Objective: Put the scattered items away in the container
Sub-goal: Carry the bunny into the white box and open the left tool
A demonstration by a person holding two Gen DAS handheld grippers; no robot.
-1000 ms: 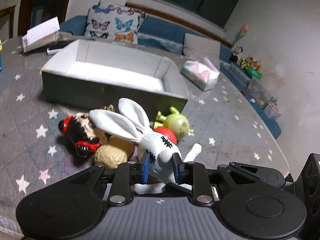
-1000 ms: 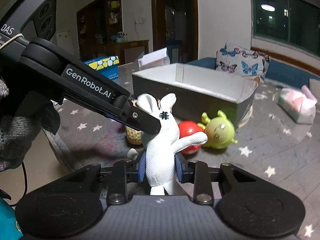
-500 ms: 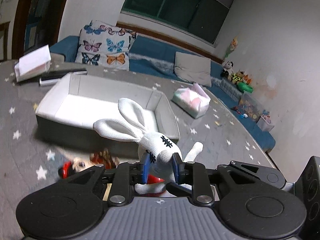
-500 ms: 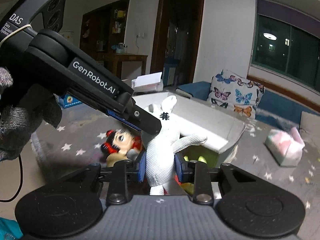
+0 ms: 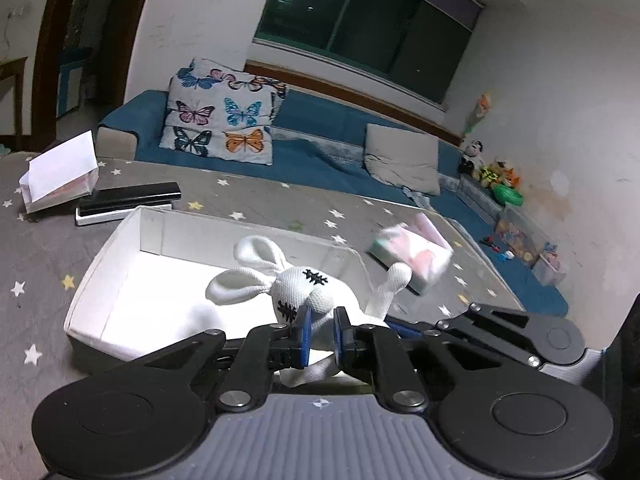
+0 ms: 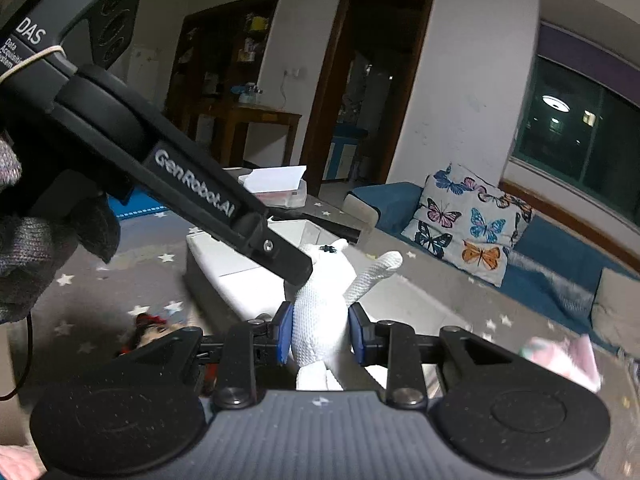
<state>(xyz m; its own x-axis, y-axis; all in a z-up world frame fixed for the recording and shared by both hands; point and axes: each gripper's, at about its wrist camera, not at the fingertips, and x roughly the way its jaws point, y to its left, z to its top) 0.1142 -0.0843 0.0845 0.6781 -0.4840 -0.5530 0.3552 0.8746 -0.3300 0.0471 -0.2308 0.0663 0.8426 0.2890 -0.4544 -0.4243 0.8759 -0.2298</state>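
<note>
two hand-held grippers carry one white knitted rabbit (image 5: 308,292) above the open white box (image 5: 120,280) on the star-patterned cloth (image 5: 36,248). the left gripper (image 5: 319,334) pinches the toy at the head, its blue pads (image 5: 303,334) pressed into the knit just under the stitched eyes, while the right gripper (image 6: 320,336) clamps the body lower down, pads sunk into the soft sides. holding both ends appears to keep the limp toy from swinging or folding as it travels; one free arm sticks up and the ears flop forward over the box floor. the rabbit hangs in the air, touching neither the box nor the cloth, and the box below looks bare where it shows. a doll with a red headband (image 6: 150,330) lies on the cloth just outside the near wall of the box, seen only in the right camera, so the tidying is judged to be at an early stage. a pastel tissue pack (image 5: 412,256) sits beyond the box, blurred, and a butterfly cushion (image 5: 224,116) leans on the blue sofa (image 5: 328,136) behind. letting go here should drop the toy inside.
</note>
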